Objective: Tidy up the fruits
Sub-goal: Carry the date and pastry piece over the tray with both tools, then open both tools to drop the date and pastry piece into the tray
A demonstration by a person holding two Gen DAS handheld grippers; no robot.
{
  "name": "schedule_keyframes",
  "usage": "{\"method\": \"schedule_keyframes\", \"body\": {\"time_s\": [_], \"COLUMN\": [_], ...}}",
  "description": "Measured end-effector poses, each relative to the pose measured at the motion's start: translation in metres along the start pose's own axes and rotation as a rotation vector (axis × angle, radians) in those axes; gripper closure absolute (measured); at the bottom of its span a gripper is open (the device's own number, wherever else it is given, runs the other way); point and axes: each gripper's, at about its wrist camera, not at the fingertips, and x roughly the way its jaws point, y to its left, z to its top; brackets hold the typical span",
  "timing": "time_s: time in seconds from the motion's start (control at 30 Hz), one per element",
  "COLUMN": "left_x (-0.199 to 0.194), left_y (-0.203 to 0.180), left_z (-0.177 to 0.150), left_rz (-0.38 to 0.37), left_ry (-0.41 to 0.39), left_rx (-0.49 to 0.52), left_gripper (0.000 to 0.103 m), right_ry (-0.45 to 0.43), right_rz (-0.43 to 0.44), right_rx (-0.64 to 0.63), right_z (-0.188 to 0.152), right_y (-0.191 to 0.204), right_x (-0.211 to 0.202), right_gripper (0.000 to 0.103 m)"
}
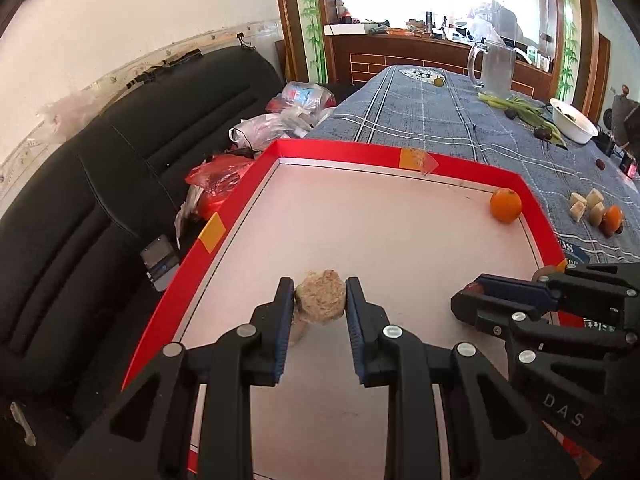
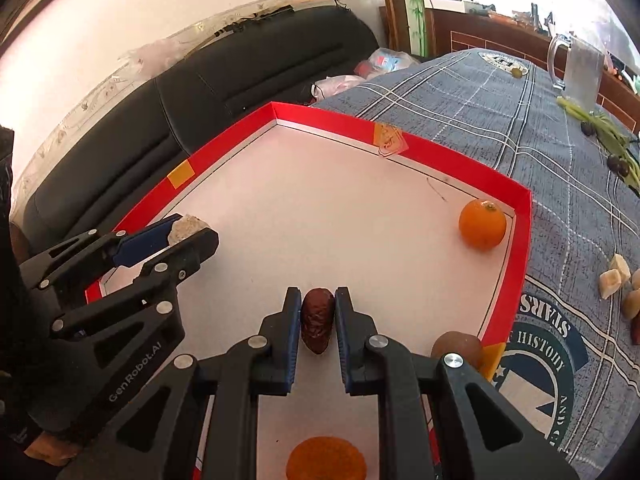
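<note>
Your left tool is clamped on a pale, rough-cut fruit chunk, held over the near left part of the red tray. Your right tool grips a wrinkled brown date over the tray's near middle. Below that tool, at the tray's nearest edge, sits one orange, partly hidden. A brown kiwi rests in the tray's near right corner. A second orange lies in the tray's far right corner, near the wall. Right of the tray, on the bench cloth, lie pale fruit pieces. Farther beyond the tray stand a glass jug and a white bowl.
</note>
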Motion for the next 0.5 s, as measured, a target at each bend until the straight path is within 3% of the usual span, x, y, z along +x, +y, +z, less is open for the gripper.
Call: {"method": "schedule_keyframes", "body": {"time_s": [0.07, 0.13, 0.27, 0.4, 0.5], "left_x": [0.0, 0.0, 0.0, -0.003, -0.008], "left_y": [-0.003, -0.006, -0.018, -0.032, -0.042], "left_z": [0.0, -0.001, -0.001, -0.001, 0.002], "left_rz": [0.013, 0.022, 0.004, -0.006, -0.004], "left_ry": [-0.001, 0.002, 0.024, 0.03, 0.025], "left_rx": [0.008, 0.018, 0.041, 0.065, 0.075], "left_gripper": [0.075, 0.068, 0.041, 0.037, 0.035], "right_ry": [-0.001, -0.008, -0.075, -0.167, -0.223], "right_rz": [0.001, 0.016, 0.05, 0.062, 0.02], "right_rx": [0.002, 0.012, 0.057, 0.106, 0.137], "right_z": [0.0, 0.0, 0.001, 0.001, -0.002], "right_y": [0.0, -0.003, -0.019, -0.046, -0.068], "right_x": [0.0, -0.003, -0.022, -0.051, -0.069], "right_gripper": [0.087, 0.087, 0.078, 0.074, 0.066]}}
